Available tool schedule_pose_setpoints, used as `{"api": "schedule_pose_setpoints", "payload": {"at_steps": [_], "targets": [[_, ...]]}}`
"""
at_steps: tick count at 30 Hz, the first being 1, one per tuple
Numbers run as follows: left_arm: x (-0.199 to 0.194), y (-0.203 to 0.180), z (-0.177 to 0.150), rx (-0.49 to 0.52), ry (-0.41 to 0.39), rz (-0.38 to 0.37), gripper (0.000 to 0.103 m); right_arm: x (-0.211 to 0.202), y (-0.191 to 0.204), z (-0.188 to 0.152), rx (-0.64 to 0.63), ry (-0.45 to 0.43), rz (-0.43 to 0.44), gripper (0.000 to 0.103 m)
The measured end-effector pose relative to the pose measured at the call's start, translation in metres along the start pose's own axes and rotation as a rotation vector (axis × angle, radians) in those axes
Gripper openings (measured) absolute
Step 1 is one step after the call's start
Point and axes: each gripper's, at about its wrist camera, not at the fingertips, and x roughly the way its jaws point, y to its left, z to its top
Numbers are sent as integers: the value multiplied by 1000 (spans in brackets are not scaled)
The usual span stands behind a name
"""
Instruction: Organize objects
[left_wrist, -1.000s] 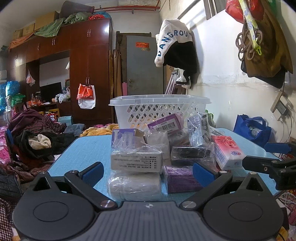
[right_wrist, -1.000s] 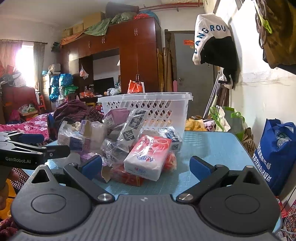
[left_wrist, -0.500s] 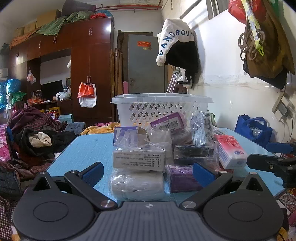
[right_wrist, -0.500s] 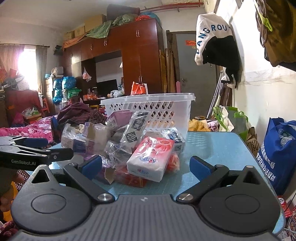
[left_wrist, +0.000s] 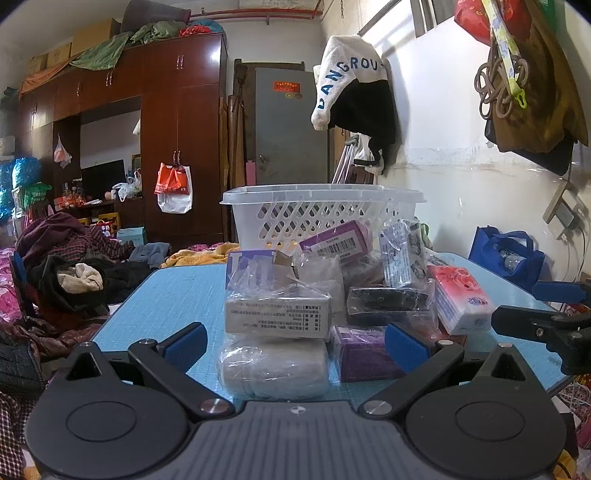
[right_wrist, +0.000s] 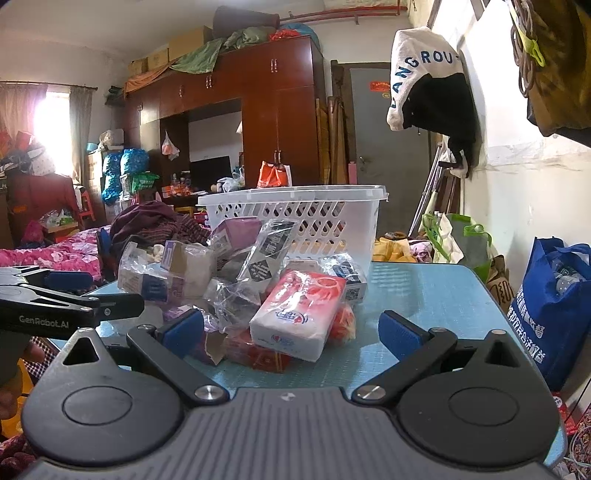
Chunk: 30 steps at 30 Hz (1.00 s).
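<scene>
My left gripper gapes wide and empty, the bagged grey box lying crosswise at frame centre dead ahead, nearer it than my equally open, empty right gripper.

Left gripper: jaws spread wide, blue pads well apart, nothing held, level, pointing to the far side.
Right gripper: jaws spread wide, empty, level, just right of the left one.
</scene>
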Motion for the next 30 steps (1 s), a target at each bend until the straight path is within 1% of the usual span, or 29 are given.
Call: {"api": "schedule_pose_setpoints", "payload": {"at_steps": [4,8,10,13,14,17,18,20,24,25,27,30], "targets": [[1,1,-2,4,-8,-6,103,0,1,-1,-9,-5,6,103],[5,7,-5,6,-35,18,103,2,5,0,-31,-22,-9,103],[11,12,-6,1,-24,28,103,5,3,1,-20,-20,12,103],[22,23,-5,-16,43,-12,103,11,0,6,2,-19,31,103],[24,26,-5,-27,45,-15,103,15,-2,10,5,-21,34,103],[27,36,-2,-63,10,-24,103,29,-4,21,12,-14,31,102],[27,38,-1,-70,5,-31,103,34,-4,24,13,-4,36,98],[28,37,2,-61,2,-45,99,45,-4,30,20,21,47,93],[31,29,5,-23,-13,-26,99,65,-2,36,17,66,55,86],[34,28,6,-16,-10,-20,99,69,-2,37,18,75,61,85],[38,30,7,-14,2,-15,99,74,-1,38,20,88,63,79],[44,33,7,-27,22,-32,99,78,2,39,21,102,69,72]]}}
